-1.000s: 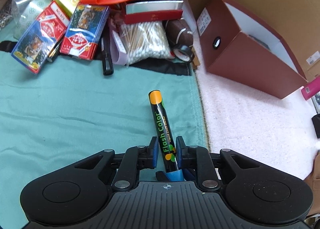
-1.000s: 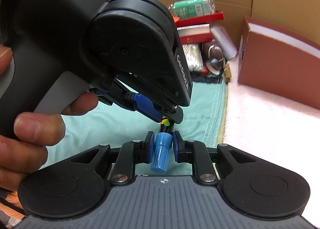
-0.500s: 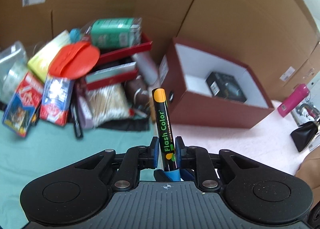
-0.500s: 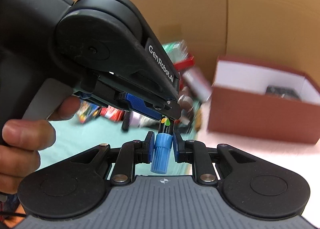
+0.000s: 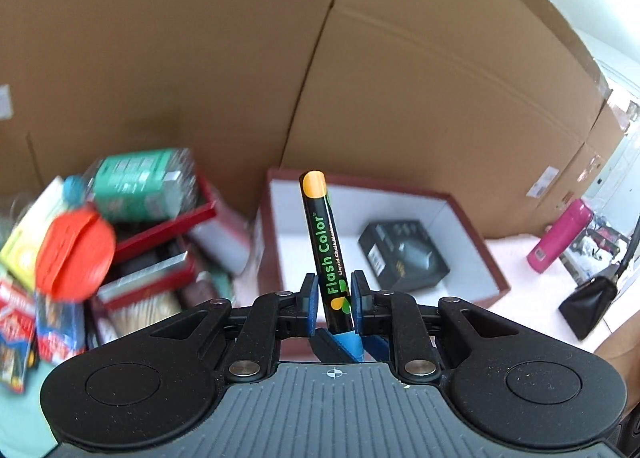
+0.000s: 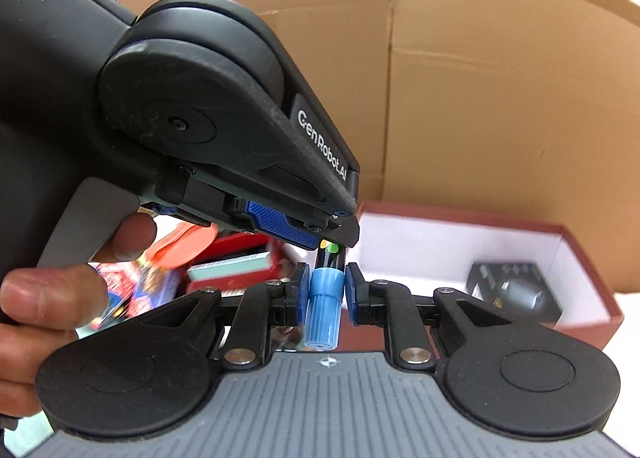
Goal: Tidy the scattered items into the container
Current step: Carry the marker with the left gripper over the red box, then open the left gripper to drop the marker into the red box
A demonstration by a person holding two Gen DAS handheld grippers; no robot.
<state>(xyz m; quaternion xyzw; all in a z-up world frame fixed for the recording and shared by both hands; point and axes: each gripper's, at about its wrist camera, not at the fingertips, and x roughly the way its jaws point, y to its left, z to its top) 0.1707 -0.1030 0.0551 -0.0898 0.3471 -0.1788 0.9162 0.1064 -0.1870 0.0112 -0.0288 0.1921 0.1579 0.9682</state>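
A black chalk marker [image 5: 326,250] with an orange end and green lettering stands up between the blue pads of my left gripper [image 5: 335,294], which is shut on its barrel. My right gripper [image 6: 323,288] is shut on the marker's blue cap [image 6: 323,304] at the other end. In the right wrist view the left gripper's body [image 6: 208,130] fills the upper left, held by a person's hand [image 6: 48,298]. Behind the marker lies an open dark red box [image 5: 476,242] with a white inside and a black packet [image 5: 402,254] on its floor.
A heap of scattered items lies left of the box: a red round lid [image 5: 74,254], card packs [image 5: 24,334], red trays [image 5: 168,226], a green packet [image 5: 140,186]. Cardboard walls [image 5: 400,78] stand behind. A pink bottle [image 5: 560,234] and a black bag [image 5: 588,306] sit at right.
Both grippers rose together with the marker between them, away from the green cloth. The view now looks toward the open red box, which has come in behind the marker.
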